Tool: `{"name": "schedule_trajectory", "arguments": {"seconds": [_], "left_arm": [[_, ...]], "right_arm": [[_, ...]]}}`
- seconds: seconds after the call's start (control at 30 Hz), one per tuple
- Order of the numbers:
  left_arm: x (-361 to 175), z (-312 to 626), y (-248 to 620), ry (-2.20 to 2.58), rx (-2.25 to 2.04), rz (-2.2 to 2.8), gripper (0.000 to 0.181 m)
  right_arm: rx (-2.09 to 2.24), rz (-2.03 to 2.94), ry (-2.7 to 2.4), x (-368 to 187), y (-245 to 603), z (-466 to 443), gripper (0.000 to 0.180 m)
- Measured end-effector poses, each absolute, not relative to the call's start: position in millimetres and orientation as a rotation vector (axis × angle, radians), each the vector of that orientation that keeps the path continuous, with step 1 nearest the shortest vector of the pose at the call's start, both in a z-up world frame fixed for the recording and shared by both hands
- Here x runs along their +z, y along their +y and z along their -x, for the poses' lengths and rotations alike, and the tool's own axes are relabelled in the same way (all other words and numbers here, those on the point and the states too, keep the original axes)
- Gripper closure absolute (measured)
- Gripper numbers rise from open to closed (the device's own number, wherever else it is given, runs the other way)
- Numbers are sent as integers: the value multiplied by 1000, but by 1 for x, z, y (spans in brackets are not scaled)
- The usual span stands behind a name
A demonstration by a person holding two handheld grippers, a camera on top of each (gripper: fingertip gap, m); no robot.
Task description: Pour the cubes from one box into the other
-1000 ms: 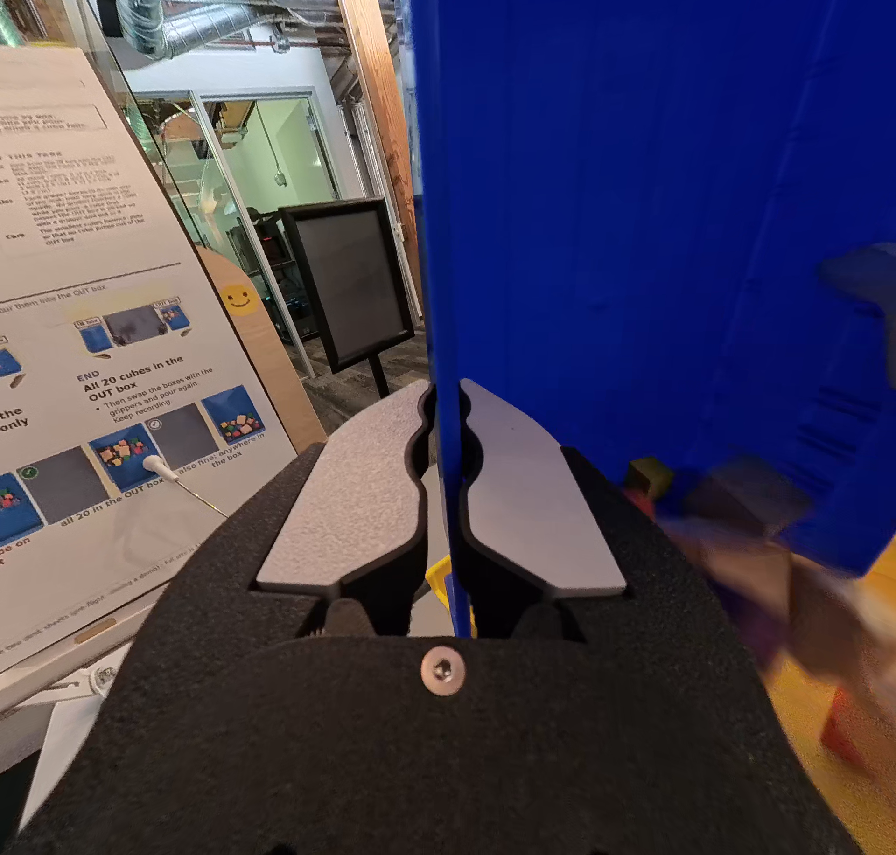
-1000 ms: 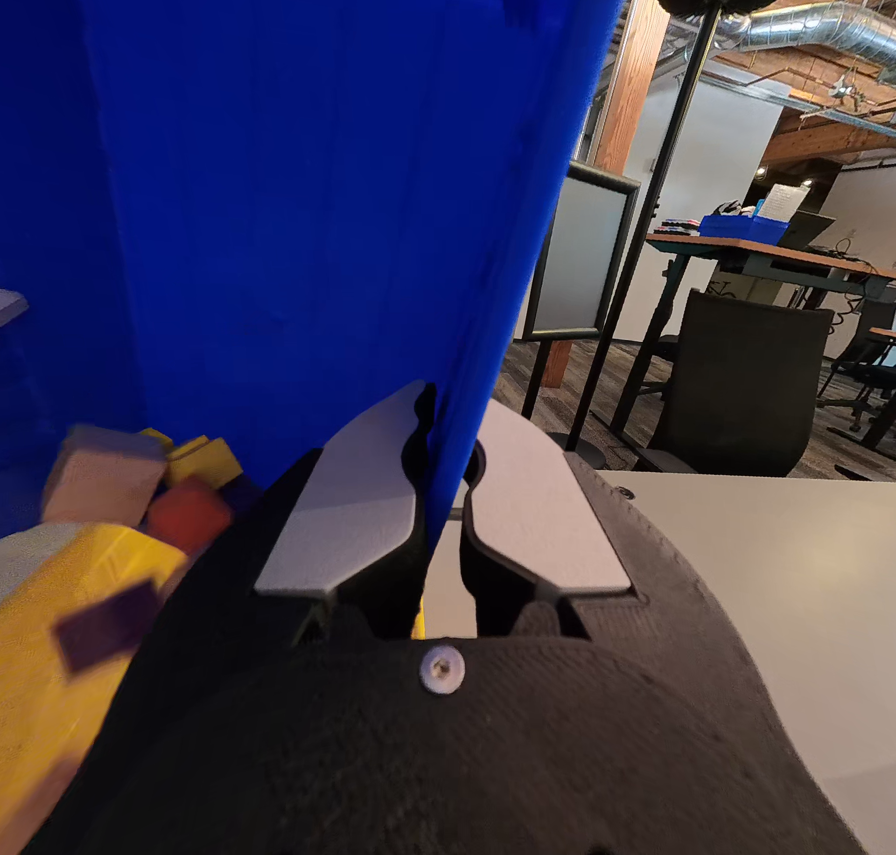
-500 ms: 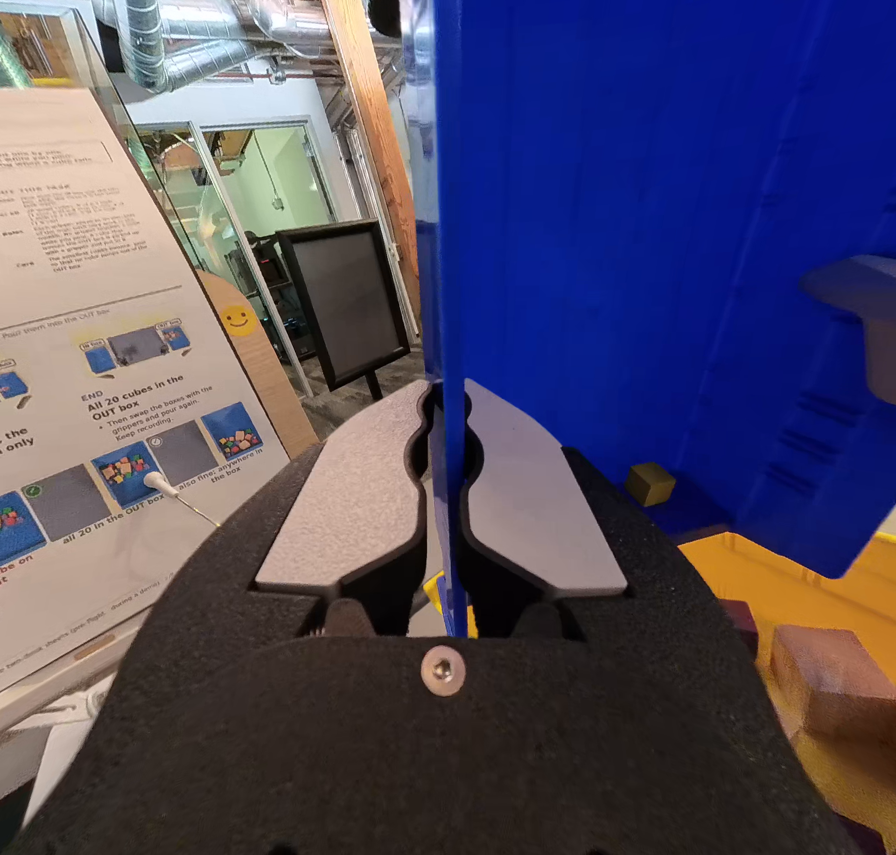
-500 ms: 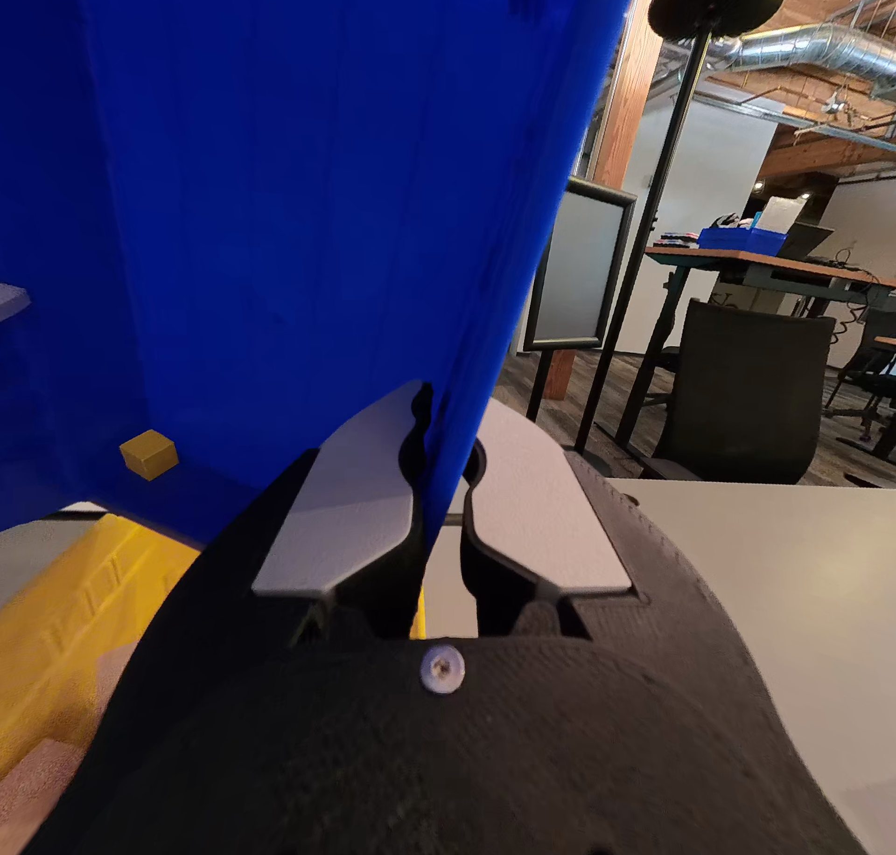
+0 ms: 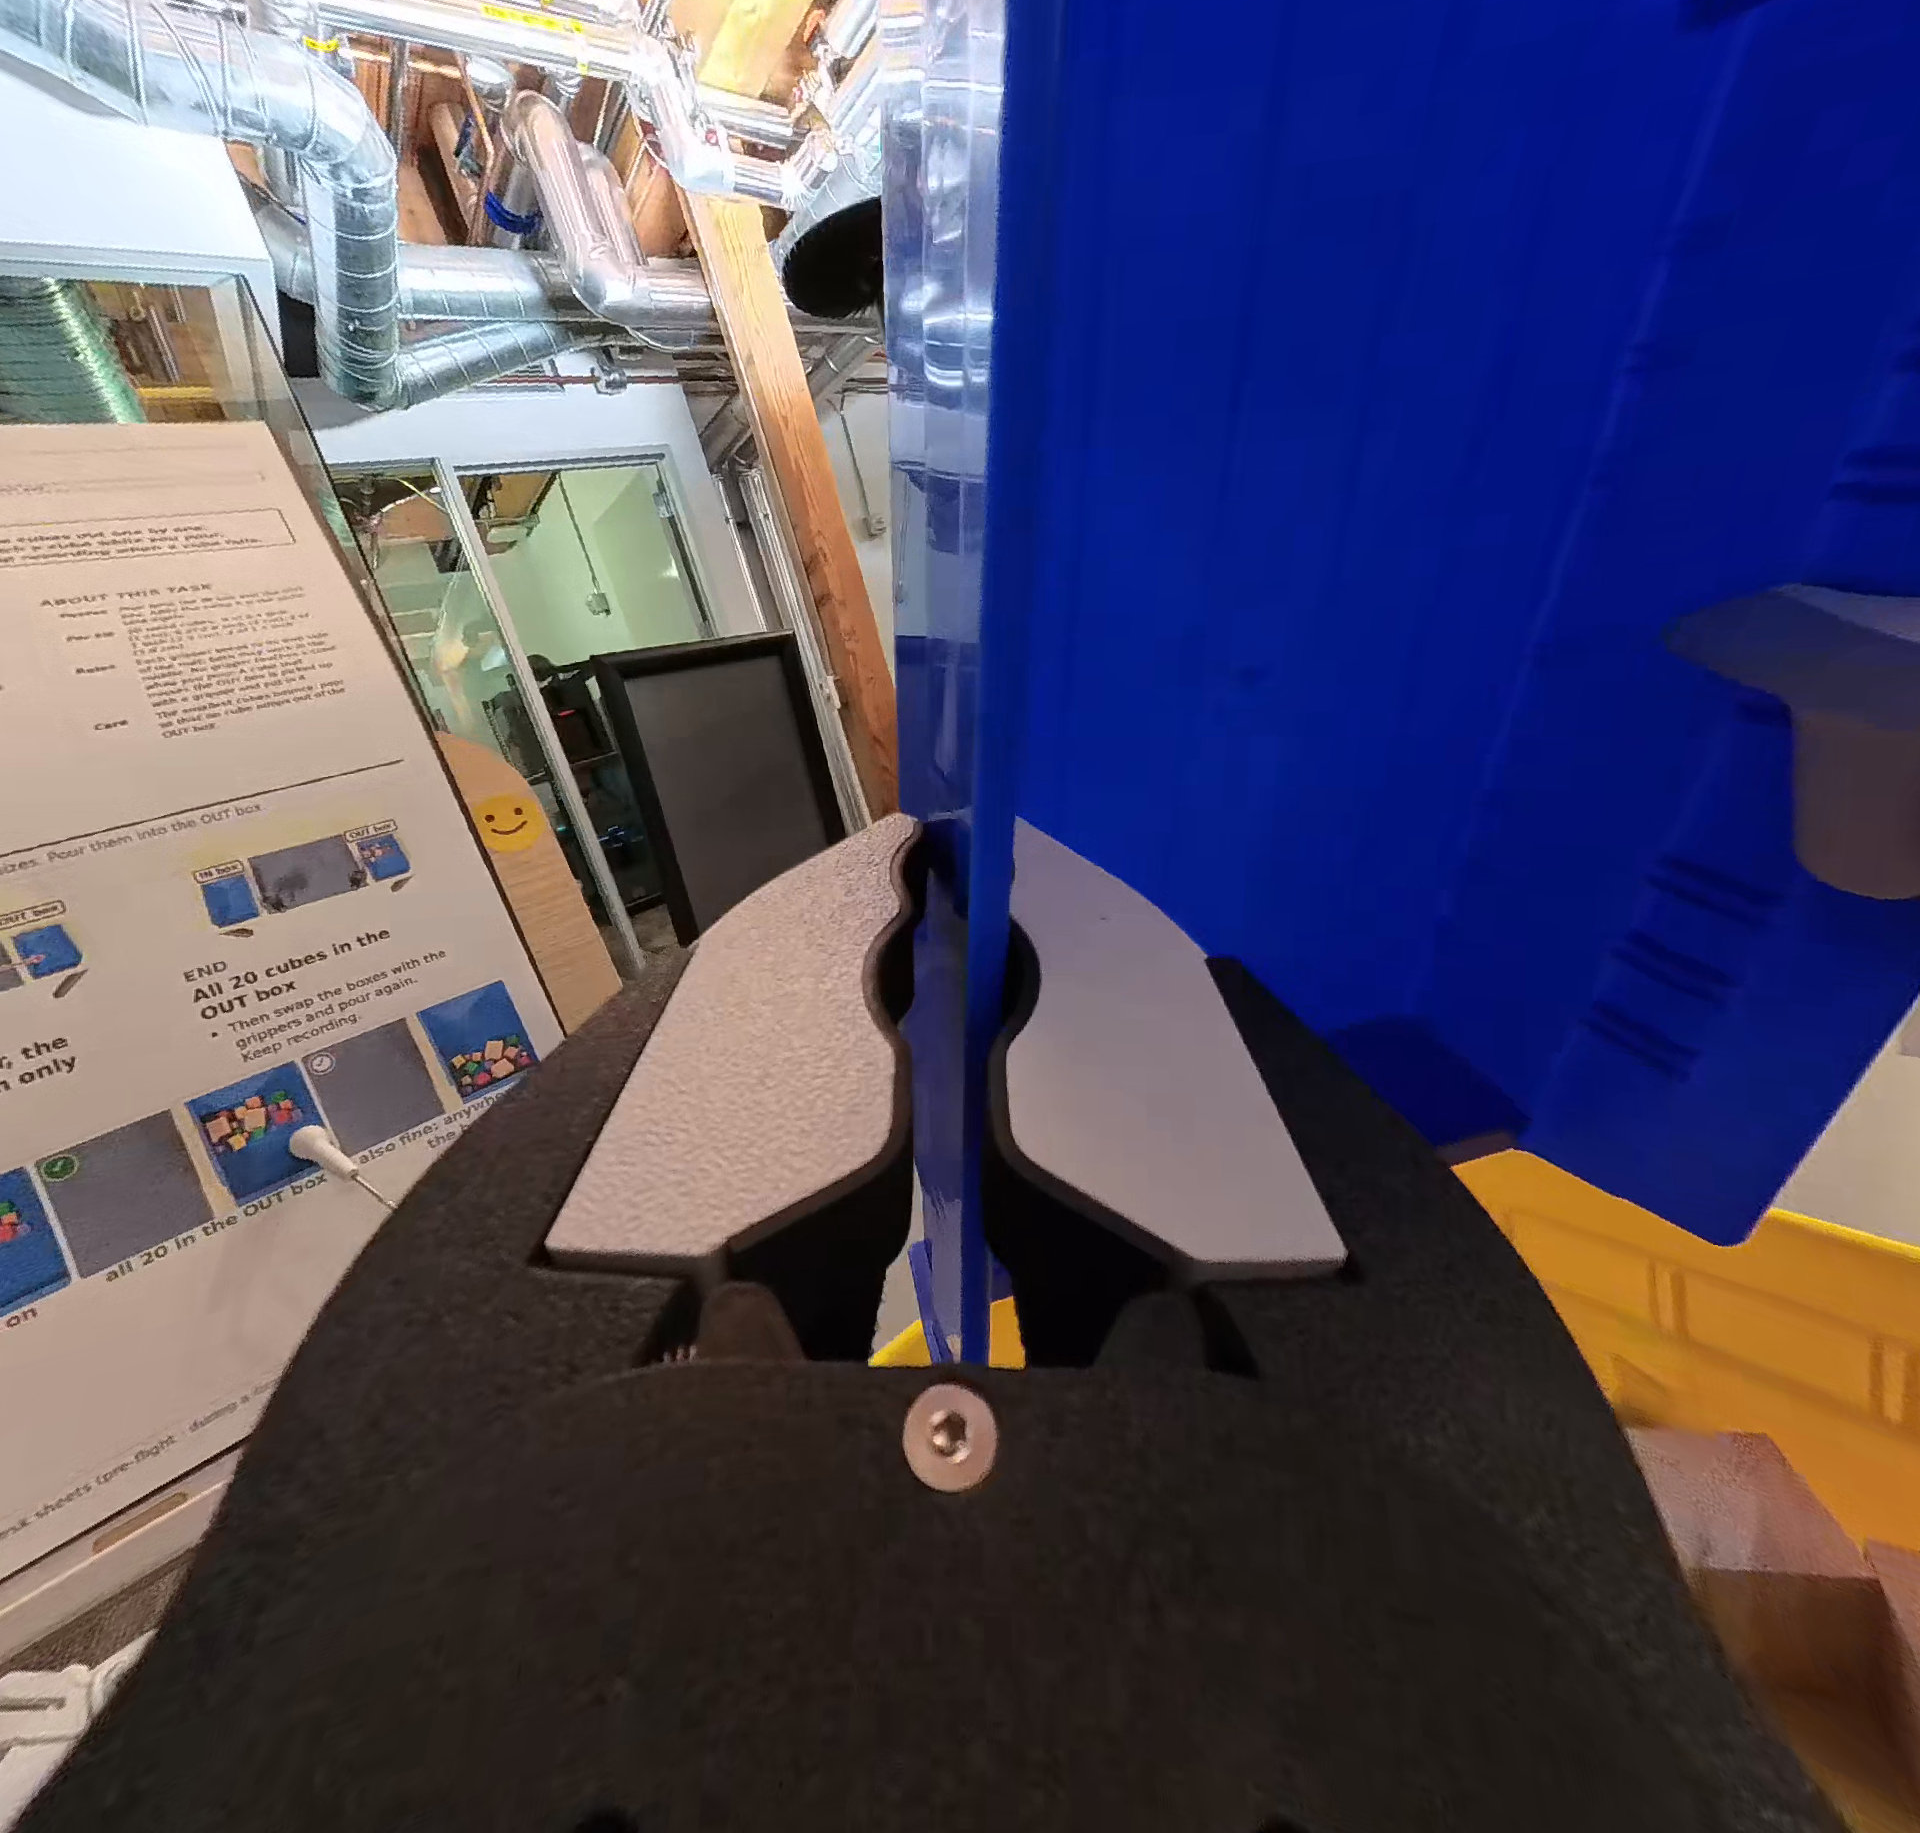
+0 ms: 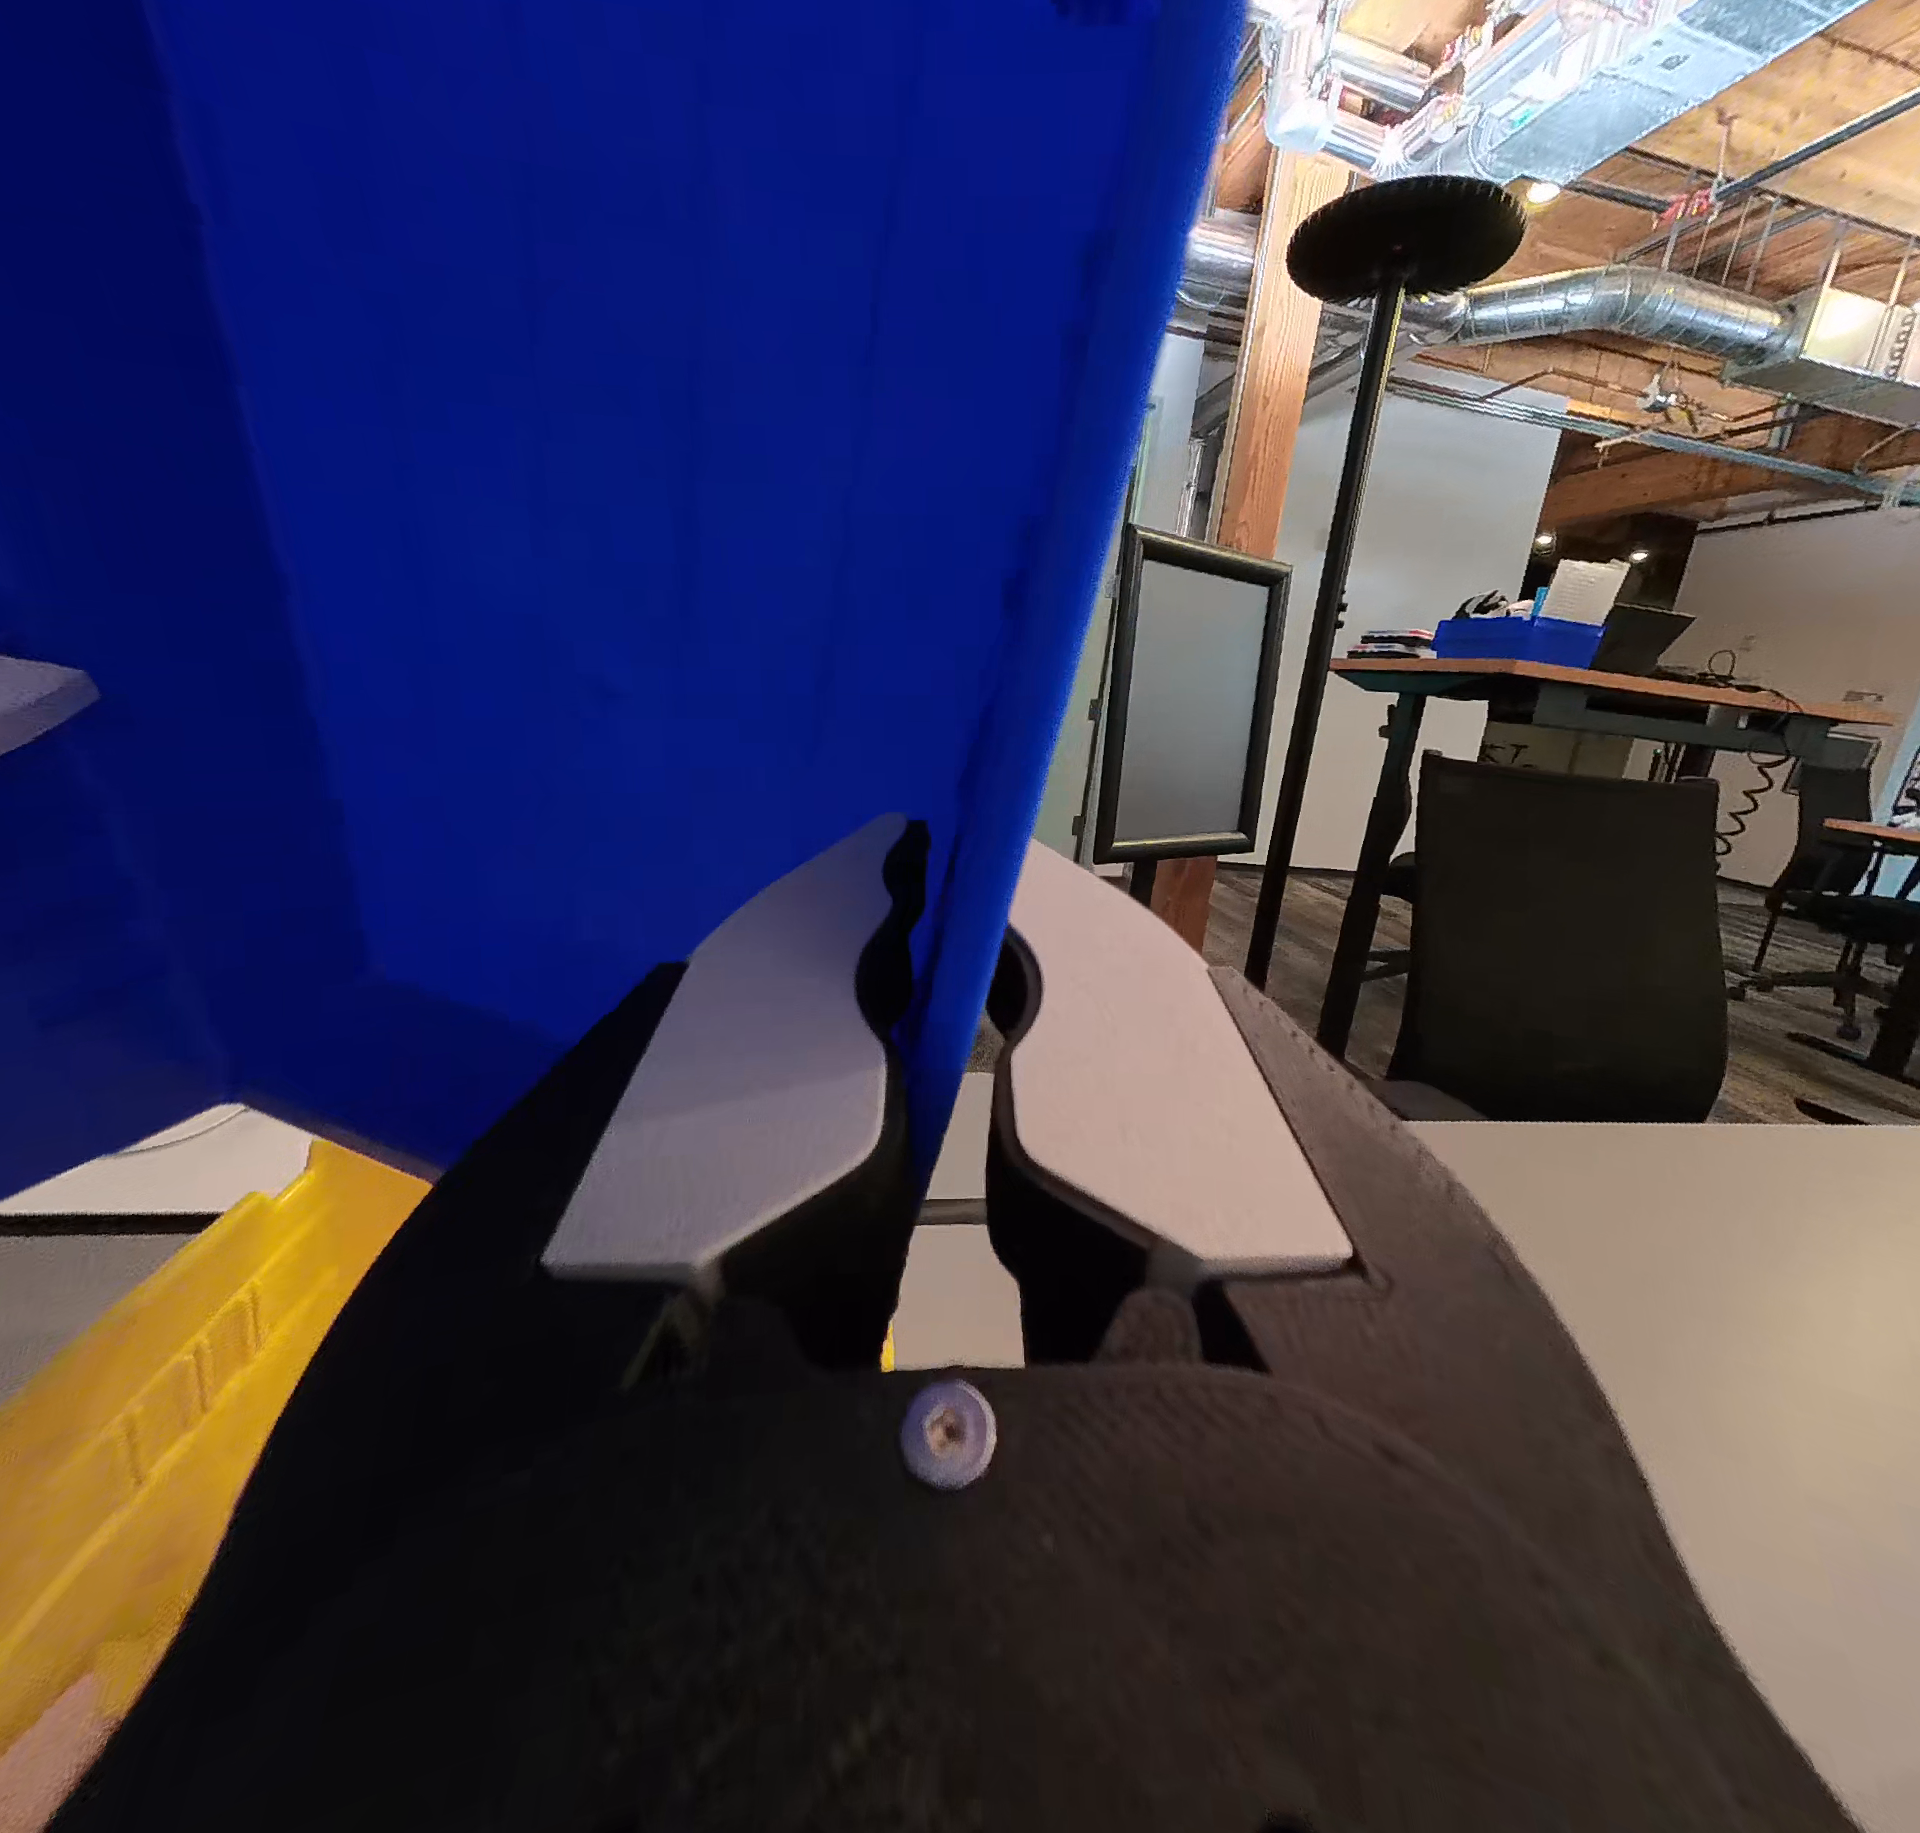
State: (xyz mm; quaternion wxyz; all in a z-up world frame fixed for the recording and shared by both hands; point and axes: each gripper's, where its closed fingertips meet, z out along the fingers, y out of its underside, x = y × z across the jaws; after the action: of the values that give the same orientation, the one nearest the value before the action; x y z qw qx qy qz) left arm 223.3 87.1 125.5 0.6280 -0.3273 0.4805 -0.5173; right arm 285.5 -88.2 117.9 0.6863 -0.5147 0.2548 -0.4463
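I am clenching both tongs, left [image 5: 961, 952] and right [image 6: 951, 952], on the smooth blue box's [image 5: 1403, 536] thin walls, tipping it above the ribbed yellow box [image 5: 1714, 1305].

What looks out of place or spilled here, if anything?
Nothing stands out as spilled. The blue box is tipped up steeply over the yellow box, clamped by the left gripper and right gripper, which fits pouring. No cube shows inside it; a wooden cube lies in the yellow box.
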Motion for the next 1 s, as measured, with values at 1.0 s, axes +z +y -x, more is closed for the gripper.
{"name": "schedule_trajectory", "arguments": {"seconds": [1.0], "left_arm": [[-38, -184, 96, 2004, -1095, 2053, 119]], "right_arm": [[-366, 2520, 1341, 30, -253, -404, 172]]}}
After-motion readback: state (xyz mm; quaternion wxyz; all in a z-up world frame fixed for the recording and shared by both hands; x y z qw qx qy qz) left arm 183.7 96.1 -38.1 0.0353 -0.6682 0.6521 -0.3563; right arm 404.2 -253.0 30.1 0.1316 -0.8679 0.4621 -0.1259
